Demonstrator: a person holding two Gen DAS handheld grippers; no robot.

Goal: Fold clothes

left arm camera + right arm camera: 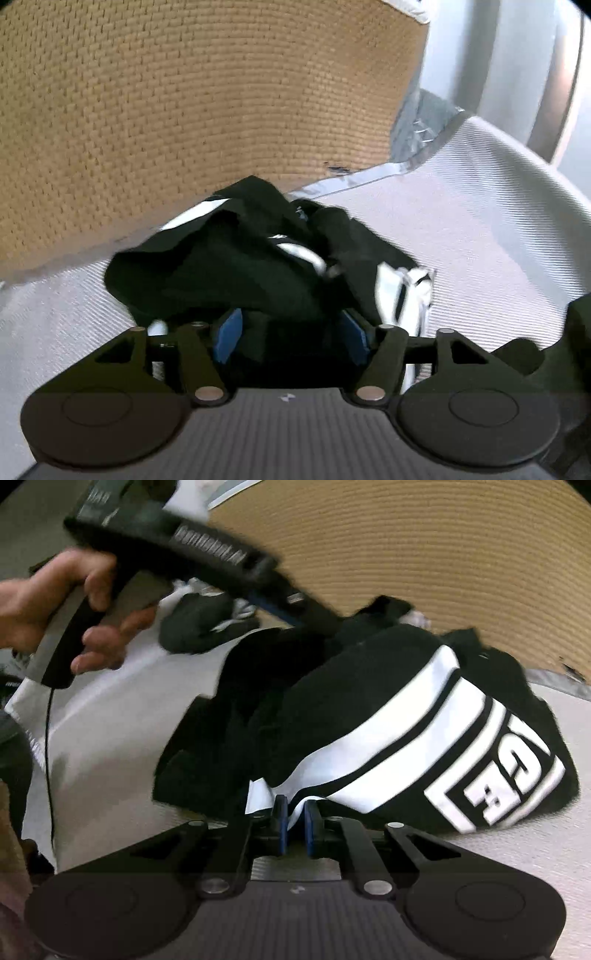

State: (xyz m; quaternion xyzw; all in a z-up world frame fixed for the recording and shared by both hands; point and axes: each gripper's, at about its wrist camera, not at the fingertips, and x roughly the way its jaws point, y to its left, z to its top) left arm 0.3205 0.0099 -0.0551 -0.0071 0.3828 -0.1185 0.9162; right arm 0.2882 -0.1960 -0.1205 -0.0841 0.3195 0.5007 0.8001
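Right wrist view: right gripper point(294, 821) has its blue pads nearly together, pinching a white edge of the black-and-white garment point(388, 720), which lies bunched on the pale cloth-covered surface point(110, 738) just in front of a tan woven basket point(424, 554). Printed stripes and block lettering face up on the right of the heap. The person's hand point(55, 605) grips the handle of the left gripper, which angles down into the far side of the bunch.

Left wrist view: left gripper point(291, 334) stands with jaws spread; black fabric sits between the blue pads, but they do not look pressed on it. Frame is blurred, so contact is uncertain.

Judgement: garment not yet flat; step in hand looks like opening it out before any fold. To do it well, keep the right pinch firm on that hem and place the left on a single layer at a matching edge or corner, not a thick wad. Draw the two apart to tension the cloth, clear of the basket. Risk: catching several layers and dragging the heap.
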